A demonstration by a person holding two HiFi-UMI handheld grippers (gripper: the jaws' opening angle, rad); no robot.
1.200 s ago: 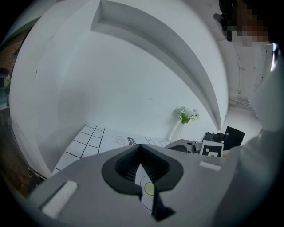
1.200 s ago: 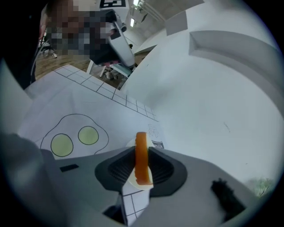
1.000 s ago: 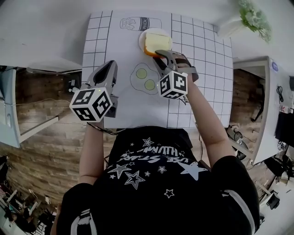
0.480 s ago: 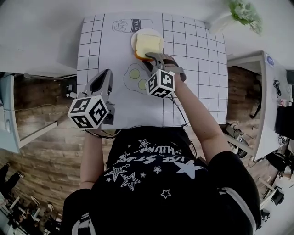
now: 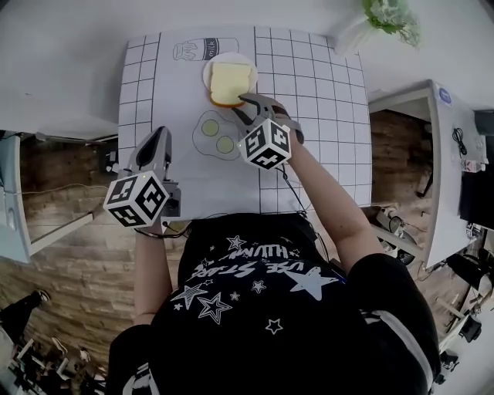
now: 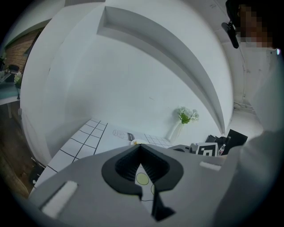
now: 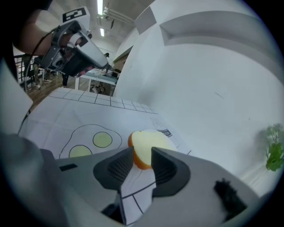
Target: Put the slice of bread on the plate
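Observation:
The slice of bread lies flat on the small white plate at the far side of the printed mat. My right gripper sits at the bread's near edge and its jaws are opening. In the right gripper view the crust of the bread shows between the tips of my right gripper, with the pads apart from it. My left gripper hovers over the mat's left edge, well away from the plate. In the left gripper view, the tips of my left gripper meet with nothing between them.
The white mat carries a grid, a fried-egg drawing and a milk bottle drawing. A vase of flowers stands at the table's far right corner. A white cabinet stands right of the table.
The right gripper's jaws have spread apart at the bread's near edge, and the wrist has rolled. The bread stays on the plate. The left gripper has drifted slightly.

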